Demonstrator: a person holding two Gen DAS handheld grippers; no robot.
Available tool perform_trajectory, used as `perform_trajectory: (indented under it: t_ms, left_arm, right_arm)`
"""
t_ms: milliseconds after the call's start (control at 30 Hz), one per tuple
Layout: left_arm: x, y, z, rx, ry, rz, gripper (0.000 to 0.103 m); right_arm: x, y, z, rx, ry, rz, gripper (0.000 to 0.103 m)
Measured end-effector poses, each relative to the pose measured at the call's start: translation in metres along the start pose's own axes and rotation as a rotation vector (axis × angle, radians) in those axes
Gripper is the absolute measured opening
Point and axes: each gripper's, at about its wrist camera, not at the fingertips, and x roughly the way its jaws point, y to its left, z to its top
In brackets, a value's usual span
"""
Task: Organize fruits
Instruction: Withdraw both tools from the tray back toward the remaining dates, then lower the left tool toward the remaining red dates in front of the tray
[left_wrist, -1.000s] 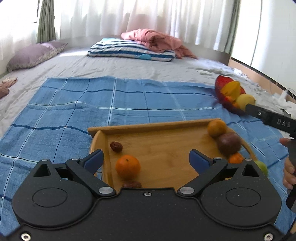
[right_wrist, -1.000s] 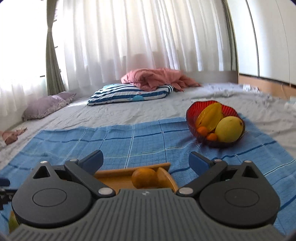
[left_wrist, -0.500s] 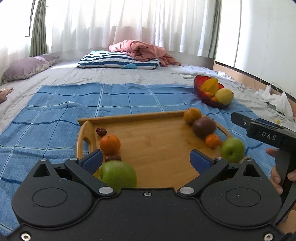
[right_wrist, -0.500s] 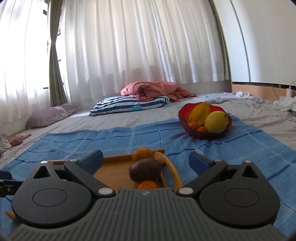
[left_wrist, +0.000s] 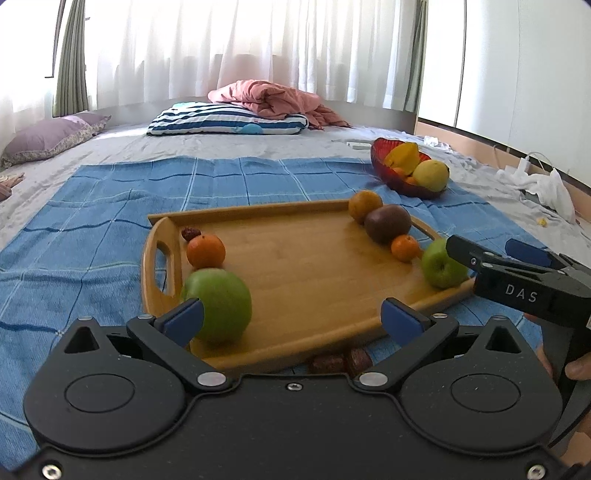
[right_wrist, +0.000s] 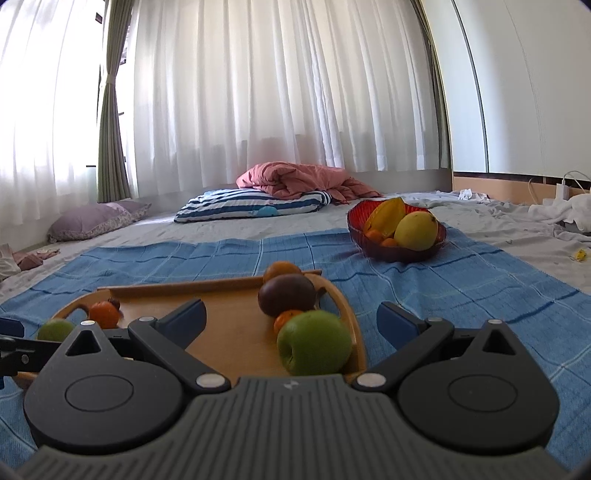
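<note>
fruits (left_wrist: 218, 309) on wooden tray (left_wrist: 310, 273) | both grippers' fingers apart

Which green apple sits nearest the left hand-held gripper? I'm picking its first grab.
The green apple at the tray's handle end, touching the left hand-held gripper's left finger; the other apple lies across the tray.
</note>
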Motion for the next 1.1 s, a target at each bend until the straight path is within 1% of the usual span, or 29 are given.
perform_trajectory:
  t_ms: [167,367,600,800,1000,1100]
  left_arm:
    - [-0.003,-0.004,-0.012,0.011,0.003,0.008,0.102]
    - [-0.006,-0.008,-0.024,0.004,-0.011,0.022,0.102]
    - [-0.003,-0.017,-0.036,0.019,-0.01,0.026,0.102]
    - [0.003,-0.024,-0.049,0.016,0.02,0.011,0.102]
    - [0.007,-0.035,-0.058,0.033,0.032,0.024,0.102]
    - [0.009,-0.039,-0.061,0.033,0.041,0.022,0.102]
  right_arm:
    - [-0.005,-0.001,-0.01,-0.006,0.011,-0.009,0.103]
    - [-0.008,-0.002,-0.022,-0.025,0.034,-0.03,0.103]
    - [-0.014,-0.001,-0.032,-0.047,0.06,-0.046,0.103]
    - [-0.016,0.002,-0.039,-0.058,0.072,-0.051,0.103]
    - [-0.016,0.0,-0.043,-0.059,0.077,-0.034,0.103]
    - [-0.012,-0.001,-0.047,-0.062,0.093,-0.025,0.103]
